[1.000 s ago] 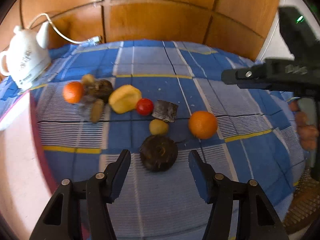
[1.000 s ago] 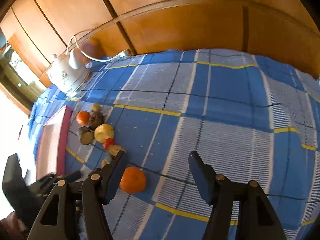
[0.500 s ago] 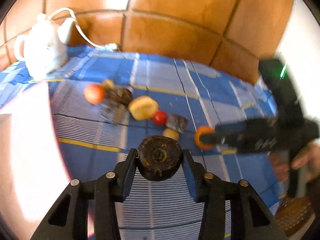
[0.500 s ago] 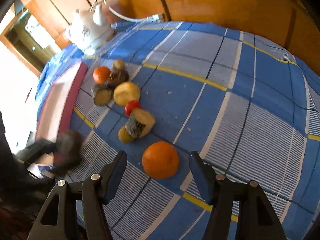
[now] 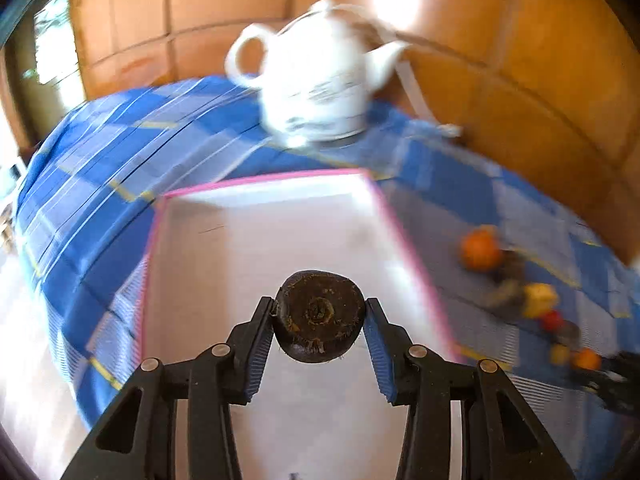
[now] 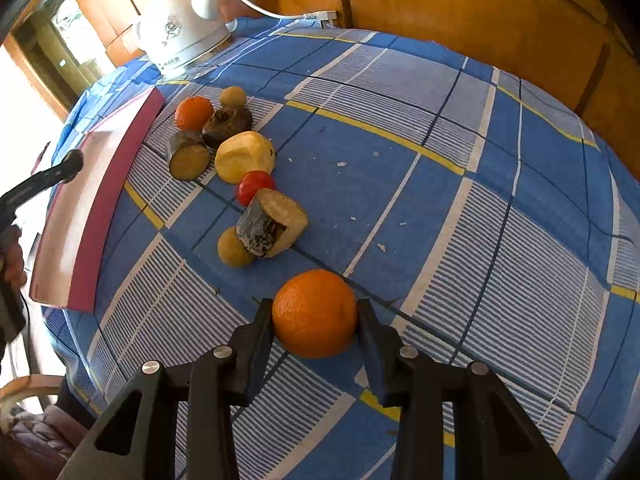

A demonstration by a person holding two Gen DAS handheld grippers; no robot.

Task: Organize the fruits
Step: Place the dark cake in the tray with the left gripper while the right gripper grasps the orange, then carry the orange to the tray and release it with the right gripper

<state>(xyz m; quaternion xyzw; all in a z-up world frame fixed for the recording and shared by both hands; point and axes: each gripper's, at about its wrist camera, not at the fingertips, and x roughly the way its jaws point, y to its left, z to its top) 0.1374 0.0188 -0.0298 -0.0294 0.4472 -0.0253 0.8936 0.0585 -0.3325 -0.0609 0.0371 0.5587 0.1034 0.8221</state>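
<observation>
My left gripper [image 5: 319, 320] is shut on a dark brown round fruit [image 5: 319, 316] and holds it above the white tray with a pink rim [image 5: 404, 236]. My right gripper [image 6: 315, 316] is shut on a large orange [image 6: 315, 313] that rests on the blue checked cloth [image 6: 440, 184]. A row of fruit lies beyond it: a cut dark-skinned piece [image 6: 271, 222], a red tomato [image 6: 254, 186], a yellow fruit [image 6: 245, 156], a small orange [image 6: 193, 113]. The tray also shows at the left of the right wrist view [image 6: 86, 248], with the left gripper over it.
A white electric kettle [image 5: 320, 84] with its cord stands behind the tray, also seen in the right wrist view [image 6: 180, 28]. Wooden wall panels [image 6: 460, 8] ring the table's far side. The table edge falls away at the left, past the tray.
My left gripper closed on the dark fruit, lifted it and swung left over the tray. My right gripper moved in on the large orange and closed on it.
</observation>
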